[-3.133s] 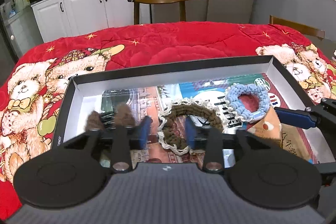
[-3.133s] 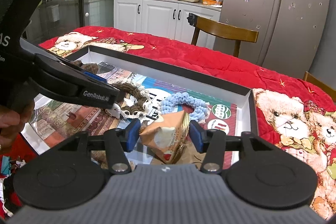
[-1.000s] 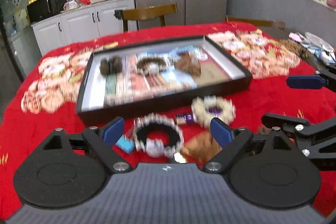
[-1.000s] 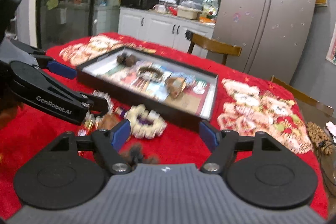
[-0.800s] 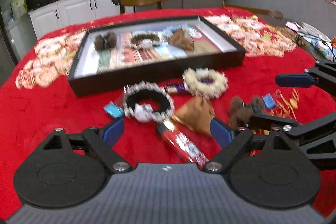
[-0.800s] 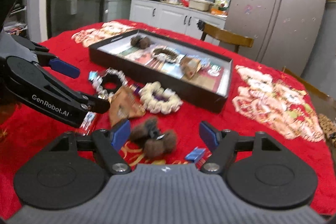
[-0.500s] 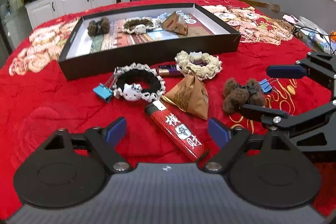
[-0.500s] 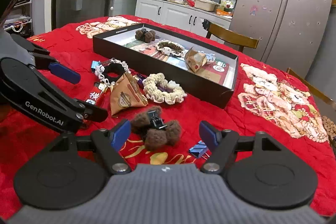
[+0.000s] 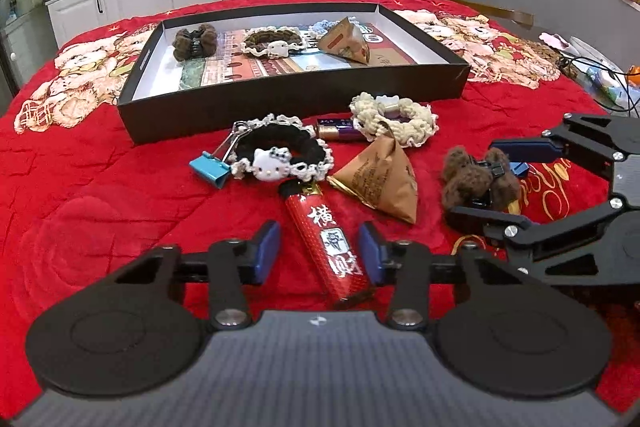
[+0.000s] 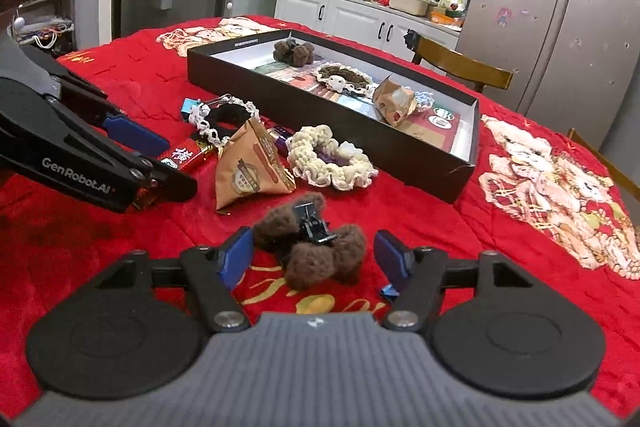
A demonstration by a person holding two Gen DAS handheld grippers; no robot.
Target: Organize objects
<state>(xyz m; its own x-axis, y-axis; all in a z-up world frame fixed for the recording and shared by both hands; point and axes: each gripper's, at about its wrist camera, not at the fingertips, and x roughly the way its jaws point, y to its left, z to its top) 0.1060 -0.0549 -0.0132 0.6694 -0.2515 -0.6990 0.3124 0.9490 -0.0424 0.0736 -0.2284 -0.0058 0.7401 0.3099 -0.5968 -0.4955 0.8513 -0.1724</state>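
Though unclamped, lighter (image 9: 325, 241) between fingers (image 9: 266, 251) (left).

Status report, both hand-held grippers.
Left hand-held gripper open, straddling red lighter. Right hand-held gripper open around brown fuzzy clip. Black tray beyond, path unobstructed.

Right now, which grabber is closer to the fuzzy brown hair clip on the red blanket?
Right. The right gripper has its open fingers on either side of the brown hair clip; the left gripper sits off to the side, around the red lighter.
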